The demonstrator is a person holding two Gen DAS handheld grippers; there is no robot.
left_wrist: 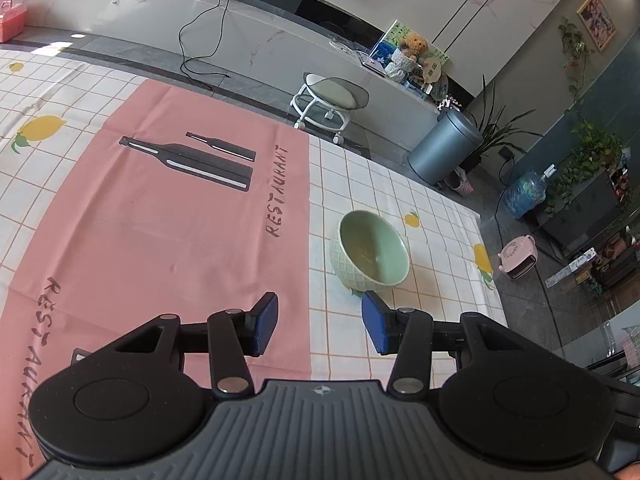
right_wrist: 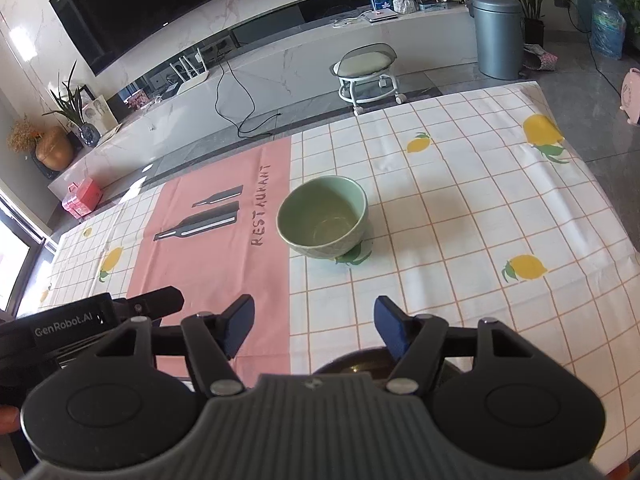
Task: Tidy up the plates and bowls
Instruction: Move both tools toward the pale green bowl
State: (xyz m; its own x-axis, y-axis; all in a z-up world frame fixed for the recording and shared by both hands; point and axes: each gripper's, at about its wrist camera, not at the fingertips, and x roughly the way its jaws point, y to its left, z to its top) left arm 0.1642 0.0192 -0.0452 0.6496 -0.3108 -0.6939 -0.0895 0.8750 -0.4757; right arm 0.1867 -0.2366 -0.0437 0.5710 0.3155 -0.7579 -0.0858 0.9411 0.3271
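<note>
Now green bowl (right_wrist: 323,216) upright at 12 o'clock, just beside pink mat (right_wrist: 208,248) — both grippers spread, empty. Right gripper (right_wrist: 314,326): straddle rim squarely, pinch wall firmly — left gripper (left_wrist: 319,326) clear.

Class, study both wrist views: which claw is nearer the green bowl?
Left. The left claw hangs open just short of the green bowl, its right pad almost at the base. The right claw, also open, sits farther back.
</note>
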